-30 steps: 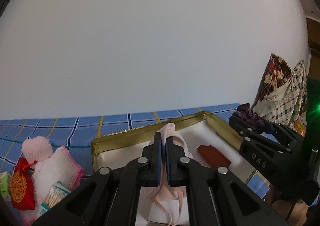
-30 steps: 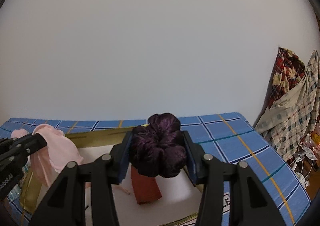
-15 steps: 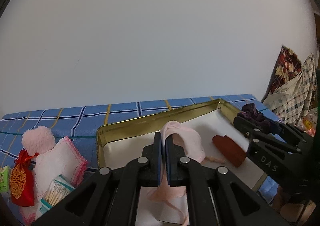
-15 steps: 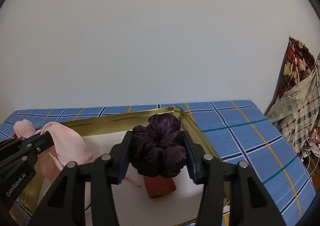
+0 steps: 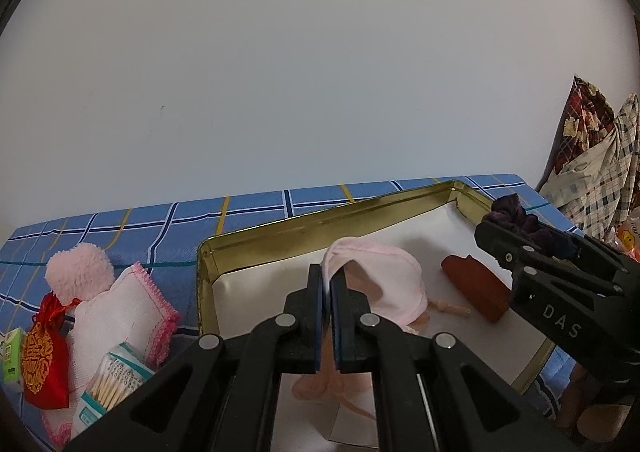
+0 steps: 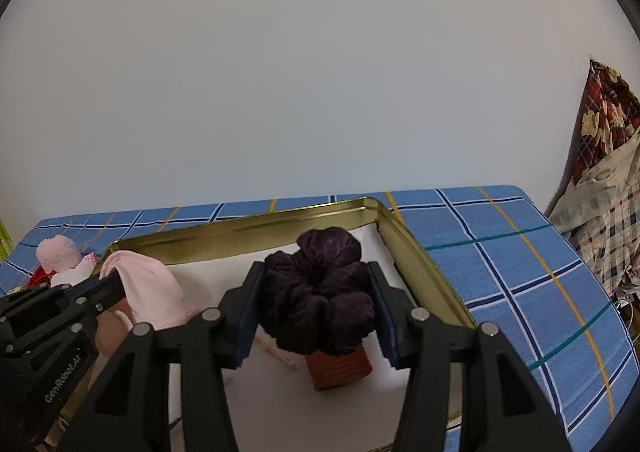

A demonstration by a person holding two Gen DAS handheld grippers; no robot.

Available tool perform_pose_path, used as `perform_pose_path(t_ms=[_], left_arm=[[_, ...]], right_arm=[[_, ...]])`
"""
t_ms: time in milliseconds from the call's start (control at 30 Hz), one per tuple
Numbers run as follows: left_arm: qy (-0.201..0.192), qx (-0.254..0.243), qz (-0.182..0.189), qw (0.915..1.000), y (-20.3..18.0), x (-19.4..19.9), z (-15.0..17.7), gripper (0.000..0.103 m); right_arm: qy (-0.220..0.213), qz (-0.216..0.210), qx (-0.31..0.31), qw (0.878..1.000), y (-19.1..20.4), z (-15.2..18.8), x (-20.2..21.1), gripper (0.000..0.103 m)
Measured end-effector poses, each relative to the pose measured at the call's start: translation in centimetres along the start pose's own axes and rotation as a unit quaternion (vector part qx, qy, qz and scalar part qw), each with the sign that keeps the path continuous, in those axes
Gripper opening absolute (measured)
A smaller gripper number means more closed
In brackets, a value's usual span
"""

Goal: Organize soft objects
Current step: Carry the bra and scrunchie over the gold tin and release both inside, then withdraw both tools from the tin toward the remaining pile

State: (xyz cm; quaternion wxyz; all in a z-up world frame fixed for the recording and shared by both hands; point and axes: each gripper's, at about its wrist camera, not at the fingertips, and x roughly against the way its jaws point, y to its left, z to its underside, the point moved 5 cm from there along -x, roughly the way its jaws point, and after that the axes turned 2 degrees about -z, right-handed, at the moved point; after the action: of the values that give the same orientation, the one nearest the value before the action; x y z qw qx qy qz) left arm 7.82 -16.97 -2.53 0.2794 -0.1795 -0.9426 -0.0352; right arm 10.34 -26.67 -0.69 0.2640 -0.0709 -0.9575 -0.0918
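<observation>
My left gripper (image 5: 327, 284) is shut on a pink cloth pouch (image 5: 384, 288) and holds it over the left part of a gold tin box (image 5: 304, 230) with a white floor. My right gripper (image 6: 316, 292) is shut on a dark purple velvet scrunchie (image 6: 320, 300) above the box's right part. A brown-red soft piece (image 6: 340, 368) lies on the box floor under the scrunchie. The pink pouch (image 6: 152, 292) and left gripper (image 6: 112, 286) also show in the right wrist view. The right gripper (image 5: 516, 236) with the scrunchie (image 5: 516, 212) shows at right in the left wrist view.
Left of the box on the blue checked cloth (image 5: 120, 228) lie a pink pompom (image 5: 80, 270), a pink-edged white cloth (image 5: 120, 316), a red pouch (image 5: 44, 364), a cotton swab pack (image 5: 104, 388) and a green pack (image 5: 12, 352). Plaid fabric (image 6: 608, 188) hangs at right.
Both grippers have moved down and forward over the box with their items; the box now shows more fully below them. Both grips are unchanged.
</observation>
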Motion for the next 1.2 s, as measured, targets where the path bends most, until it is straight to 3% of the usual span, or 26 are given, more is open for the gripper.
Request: perform_pose_path(t_ms=[100, 167, 233, 267, 333, 367, 400, 467, 533, 600, 867, 1100, 1200], left_arm=[[0.002, 0.001, -0.001, 1.0000, 0.1, -0.1, 0.1, 0.004], [0.000, 0.004, -0.007, 1.0000, 0.2, 0.0, 0.1, 0.004], [0.008, 0.008, -0.008, 0.9999, 0.4, -0.1, 0.2, 0.005], [0.011, 0.009, -0.005, 0.9999, 0.4, -0.1, 0.2, 0.008], [0.013, 0.005, -0.009, 0.9999, 0.4, 0.0, 0.3, 0.023], [0.008, 0.002, -0.017, 0.9998, 0.4, 0.2, 0.2, 0.044], [-0.001, -0.001, -0.031, 0.9995, 0.4, 0.6, 0.1, 0.072], [-0.044, -0.007, -0.066, 0.9968, 0.6, 2.1, -0.4, 0.094], [-0.087, -0.009, -0.081, 0.9929, 0.9, 3.8, -0.8, 0.094], [-0.096, -0.003, -0.078, 0.9923, 1.2, 4.4, -0.8, 0.095], [-0.071, 0.022, -0.087, 0.9934, 3.3, 4.6, 0.6, 0.095], [-0.081, 0.027, -0.107, 0.9906, 4.8, 5.9, 1.8, 0.095], [-0.085, 0.023, -0.116, 0.9894, 5.6, 6.4, 2.3, 0.095]], right_arm=[[0.002, -0.006, -0.003, 1.000, 0.1, 0.0, 0.0, 0.052], [0.002, -0.020, -0.010, 1.000, 0.2, 0.0, 0.0, 0.065], [-0.008, -0.022, -0.019, 1.000, 0.1, -0.2, 0.5, 0.096], [-0.020, -0.022, -0.022, 0.999, 0.1, -0.4, 0.9, 0.101], [-0.052, -0.015, -0.030, 0.998, -0.2, -1.0, 2.2, 0.103], [-0.065, -0.010, -0.033, 0.997, -0.4, -1.2, 2.6, 0.103], [-0.073, -0.004, -0.036, 0.997, -0.7, -1.3, 2.9, 0.103], [-0.075, 0.004, -0.046, 0.996, -1.2, -1.4, 2.9, 0.103], [-0.067, -0.001, -0.057, 0.996, -1.5, -1.4, 2.5, 0.103], [-0.063, -0.006, -0.066, 0.996, -1.8, -1.4, 2.4, 0.103], [-0.076, 0.008, -0.063, 0.995, -2.3, -1.2, 2.8, 0.103], [-0.146, 0.041, -0.068, 0.986, -2.0, -0.6, 5.3, 0.103], [-0.157, 0.058, -0.068, 0.984, -1.5, -0.5, 6.0, 0.103]])
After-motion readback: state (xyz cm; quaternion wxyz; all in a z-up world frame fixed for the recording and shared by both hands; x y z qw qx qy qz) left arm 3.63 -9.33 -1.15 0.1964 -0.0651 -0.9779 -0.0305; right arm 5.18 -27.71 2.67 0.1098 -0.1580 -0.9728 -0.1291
